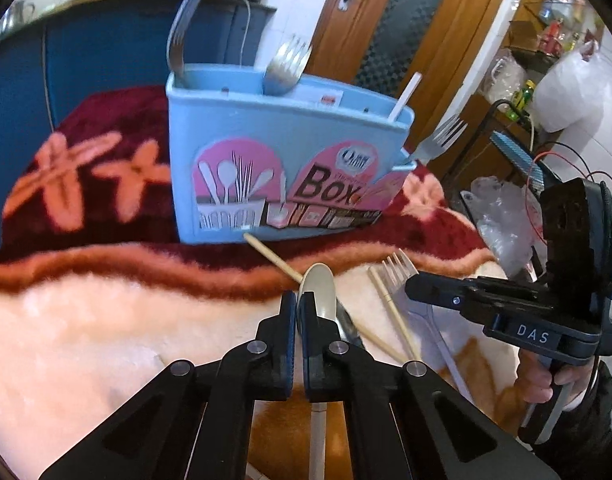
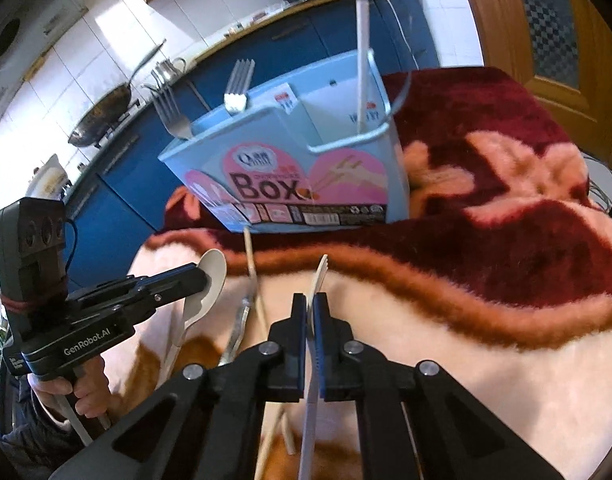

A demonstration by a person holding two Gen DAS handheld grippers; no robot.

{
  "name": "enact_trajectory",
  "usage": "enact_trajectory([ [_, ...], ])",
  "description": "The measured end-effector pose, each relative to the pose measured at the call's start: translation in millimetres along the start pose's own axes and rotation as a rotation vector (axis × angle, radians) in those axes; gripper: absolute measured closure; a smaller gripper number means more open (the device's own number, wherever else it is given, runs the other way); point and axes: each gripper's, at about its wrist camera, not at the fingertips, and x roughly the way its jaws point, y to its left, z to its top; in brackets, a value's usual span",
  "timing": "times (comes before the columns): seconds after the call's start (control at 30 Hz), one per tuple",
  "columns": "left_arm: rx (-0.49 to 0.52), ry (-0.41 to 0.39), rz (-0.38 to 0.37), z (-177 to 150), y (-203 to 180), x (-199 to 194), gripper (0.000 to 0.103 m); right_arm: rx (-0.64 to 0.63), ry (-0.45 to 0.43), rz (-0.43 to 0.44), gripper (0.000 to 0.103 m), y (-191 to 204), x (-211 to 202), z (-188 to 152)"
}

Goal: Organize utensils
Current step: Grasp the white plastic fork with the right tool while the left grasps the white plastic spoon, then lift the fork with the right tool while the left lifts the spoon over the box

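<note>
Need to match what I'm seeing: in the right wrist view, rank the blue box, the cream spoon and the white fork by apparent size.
1. blue box, largest.
2 and 3. cream spoon and white fork: unranked; fingers hide part of each, and the fork is nearer the camera.

Black left gripper [image 1: 297,312] and right gripper [image 2: 310,312], blue pads, silver screws, white lettering, red wire, dark sleeves
</note>
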Motion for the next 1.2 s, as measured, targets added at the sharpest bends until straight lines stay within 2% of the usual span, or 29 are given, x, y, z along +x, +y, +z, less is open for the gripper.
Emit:
enact_trajectory([
  [0.17,0.018,-0.096,0.027,5.5,-5.4,-22.8,0.101,-0.013,-0.099,0.011,0.097,8.9,-21.0,3.3],
  [0.27,0.040,-0.172,0.072,9.2,-10.2,-39.7,0.101,-0.026,-0.163,0.009,0.098,14.3,-34.5,5.9],
  [0.5,0.038,-0.327,0.124,24.8,-10.0,-74.6,0.101,-0.079,-0.336,-0.049,0.098,30.8,-64.5,14.3],
  [0.63,0.013,-0.410,0.136,40.3,-4.7,-92.6,0.101,-0.094,-0.403,-0.070,0.098,33.8,-78.1,19.8],
  [0.87,-0.006,-0.522,0.171,68.5,-0.5,-117.6,0.101,-0.102,-0.440,-0.089,0.098,35.1,-82.4,27.1],
  [1.2,0.024,-0.714,0.276,112.5,-1.7,-134.2,0.101,-0.101,-0.456,-0.101,0.098,35.0,-80.7,31.1],
])
